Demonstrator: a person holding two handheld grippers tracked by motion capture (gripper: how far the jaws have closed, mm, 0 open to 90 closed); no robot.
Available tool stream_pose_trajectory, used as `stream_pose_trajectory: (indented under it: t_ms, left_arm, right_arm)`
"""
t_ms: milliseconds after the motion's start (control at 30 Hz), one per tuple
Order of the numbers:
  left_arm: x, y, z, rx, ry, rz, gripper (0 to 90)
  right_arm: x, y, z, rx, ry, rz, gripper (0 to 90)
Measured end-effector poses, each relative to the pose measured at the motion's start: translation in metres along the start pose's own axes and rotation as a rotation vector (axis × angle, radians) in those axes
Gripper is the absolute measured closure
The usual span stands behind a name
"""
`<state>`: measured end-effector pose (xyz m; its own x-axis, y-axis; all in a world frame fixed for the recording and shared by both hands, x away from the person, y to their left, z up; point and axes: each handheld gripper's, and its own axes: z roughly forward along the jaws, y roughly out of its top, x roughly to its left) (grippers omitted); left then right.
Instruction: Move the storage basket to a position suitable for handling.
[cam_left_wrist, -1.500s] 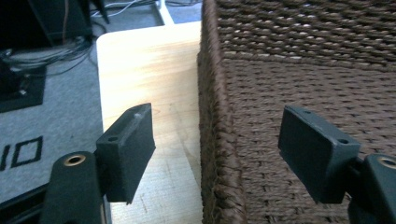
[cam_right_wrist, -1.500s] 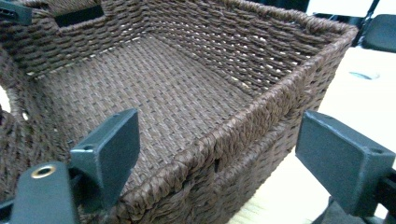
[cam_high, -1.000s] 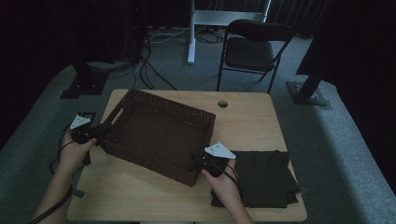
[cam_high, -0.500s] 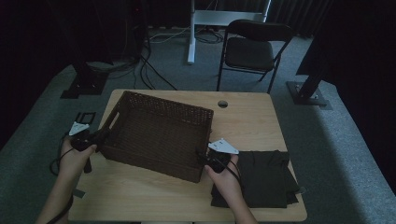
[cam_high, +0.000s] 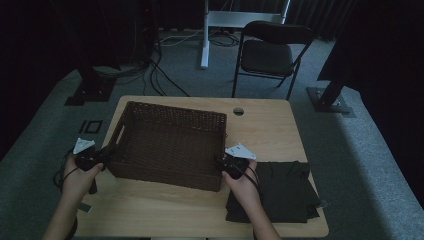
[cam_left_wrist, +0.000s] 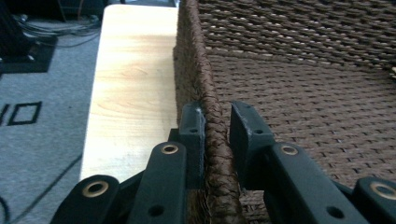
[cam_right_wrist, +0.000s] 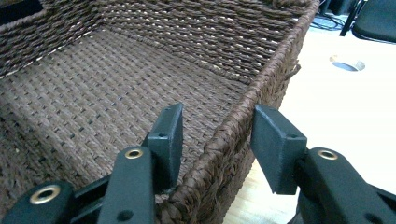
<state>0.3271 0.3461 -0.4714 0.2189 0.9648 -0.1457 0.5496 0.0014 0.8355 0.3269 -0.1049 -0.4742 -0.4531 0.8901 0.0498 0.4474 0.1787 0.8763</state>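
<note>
A dark brown woven basket (cam_high: 170, 145) sits on the left half of the wooden table (cam_high: 265, 135). My left gripper (cam_high: 106, 153) is at the basket's left wall. In the left gripper view this gripper (cam_left_wrist: 215, 126) is shut on the wall's rim (cam_left_wrist: 205, 88), one jaw outside and one inside; its jaws have just been closing. My right gripper (cam_high: 223, 163) is at the basket's right wall near the front corner. In the right gripper view it (cam_right_wrist: 219, 128) straddles the rim (cam_right_wrist: 261, 88); its jaws have just been closing, with gaps still at both pads.
A folded black cloth (cam_high: 282, 192) lies on the table's front right, beside my right hand. A round cable hole (cam_high: 238, 111) is near the table's far edge. A black folding chair (cam_high: 272, 55) and cables stand on the grey carpet beyond.
The basket has swung from a skewed position to square with the table and shifted left. My left hand moved left with it. The right hand stayed near the front right corner.
</note>
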Motion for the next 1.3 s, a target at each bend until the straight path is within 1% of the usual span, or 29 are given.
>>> stream_pose_trajectory:
  t_ms: [33,67,100,133,167,200,233,300,400,433,467,500,533,567,633,733,767,933,1067,1100,1167,1233,1300]
  left_arm:
    - [-0.003,-0.001,-0.002,0.004,0.012,-0.004,75.7]
    - [-0.003,-0.001,-0.002,0.004,0.012,-0.004,75.7]
    - [-0.008,-0.002,-0.004,0.015,0.039,0.021,75.7]
    - [-0.008,-0.002,-0.004,0.015,0.039,0.021,75.7]
    - [-0.014,-0.003,-0.006,0.023,0.064,0.038,75.6]
    - [-0.014,-0.003,-0.006,0.023,0.064,0.038,75.7]
    - [-0.017,-0.004,-0.008,0.026,0.072,0.034,75.7]
    - [-0.019,-0.005,-0.009,0.029,0.079,0.031,75.7]
    - [-0.020,-0.006,-0.010,0.033,0.078,0.027,75.7]
    - [-0.021,-0.006,-0.012,0.036,0.067,0.014,75.6]
    - [-0.021,-0.006,-0.012,0.036,0.067,0.014,75.7]
    - [-0.020,-0.008,-0.016,0.047,0.062,0.018,78.2]
    - [-0.020,-0.008,-0.016,0.047,0.062,0.018,78.2]
    - [-0.019,-0.010,-0.019,0.047,0.044,0.008,78.1]
    - [-0.018,-0.012,-0.021,0.041,0.034,-0.005,78.1]
    - [-0.019,-0.012,-0.023,0.050,0.041,0.001,78.1]
    - [-0.020,-0.013,-0.025,0.055,0.052,0.014,78.1]
    - [-0.018,-0.014,-0.027,0.052,0.041,0.010,78.1]
    - [-0.017,-0.014,-0.027,0.047,0.059,0.020,78.0]
    - [-0.017,-0.014,-0.027,0.047,0.059,0.020,78.0]
    - [-0.013,-0.014,-0.026,0.038,0.059,0.005,78.0]
    - [-0.011,-0.013,-0.024,0.030,0.046,-0.006,78.0]
    - [-0.012,-0.012,-0.022,0.026,0.049,-0.007,78.0]
  right_arm:
    - [-0.002,0.002,0.002,0.006,0.003,-0.004,55.3]
    - [-0.002,0.002,0.002,0.006,0.003,-0.004,55.3]
    - [-0.005,0.004,0.004,0.012,0.002,-0.004,57.0]
    - [-0.006,0.004,0.004,0.013,-0.001,-0.002,57.7]
    - [-0.008,0.004,0.005,0.012,-0.003,-0.004,58.7]
    - [-0.009,0.005,0.006,0.011,-0.002,0.004,59.2]
    - [-0.011,0.005,0.006,0.009,0.000,0.010,59.9]
    - [-0.013,0.005,0.007,0.008,0.003,0.012,60.6]
    - [-0.014,0.005,0.007,0.008,0.006,0.006,61.2]
    - [-0.016,0.006,0.007,0.010,0.012,-0.003,61.7]
    - [-0.016,0.006,0.007,0.010,0.012,-0.003,61.7]
    - [-0.015,0.006,0.007,0.021,0.007,-0.025,62.7]
    - [-0.015,0.007,0.006,0.024,0.008,-0.032,62.7]
    - [-0.015,0.007,0.006,0.028,0.012,-0.031,62.8]
    - [-0.015,0.005,0.004,0.026,0.018,-0.022,63.1]
    - [-0.012,0.004,0.002,0.027,0.017,-0.026,63.3]
    - [-0.010,0.003,0.000,0.029,0.012,-0.028,63.4]
    - [-0.007,0.000,-0.003,0.022,0.015,-0.013,63.5]
    - [-0.005,0.002,0.000,0.028,0.008,-0.020,64.0]
    - [-0.005,0.003,0.001,0.029,0.007,-0.028,64.0]
    - [-0.004,0.006,0.004,0.034,0.010,-0.029,64.1]
    - [-0.005,0.007,0.007,0.033,0.014,-0.029,64.1]
    - [-0.007,0.008,0.010,0.032,0.012,-0.026,64.5]
